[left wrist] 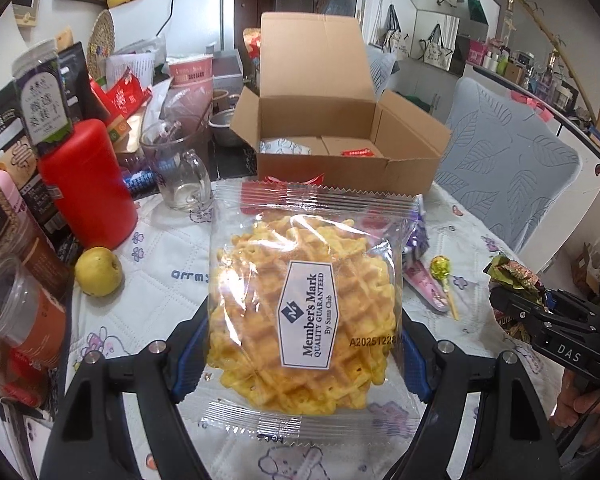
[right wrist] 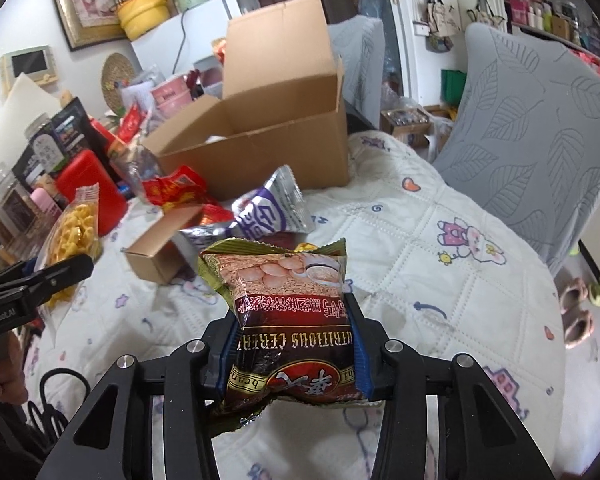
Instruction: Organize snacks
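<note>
In the lower centre of the left wrist view, the left gripper (left wrist: pixel 300 354) is closed on a clear waffle packet (left wrist: pixel 304 300); the blue pads press both side edges, and the jaws stand fairly wide because the packet is wide. The packet is held clear of the quilted tablecloth (left wrist: pixel 164 252). Directly beyond it, in the upper centre of the frame, stands the open cardboard box (left wrist: pixel 340 120) with its lid raised; a few wrapped items already lie inside. A yellow fruit (left wrist: pixel 99 271) and a red canister (left wrist: pixel 88 184) sit at the left, and a lollipop (left wrist: pixel 440 266) lies loose at the right. At the right edge, the right gripper (left wrist: pixel 518 294) appears with a crumpled packet in its jaws.

In the lower centre of the right wrist view, the right gripper (right wrist: pixel 294 354) is clamped on a dark red cereal packet (right wrist: pixel 288 312); the jaws stand at a moderate width, pinching its sides, and the packet is off the table. The box (right wrist: pixel 260 136) sits in the upper centre of the frame, well apart. A purple and silver packet (right wrist: pixel 268 208) and a small carton (right wrist: pixel 160 256) lie between.

The step in hand appears to be transport: both packets gripped and lifted, neither yet in the box. The next move calls for carrying each over the box's front wall, clear of the lid, and releasing one at a time to avoid the grippers colliding.
</note>
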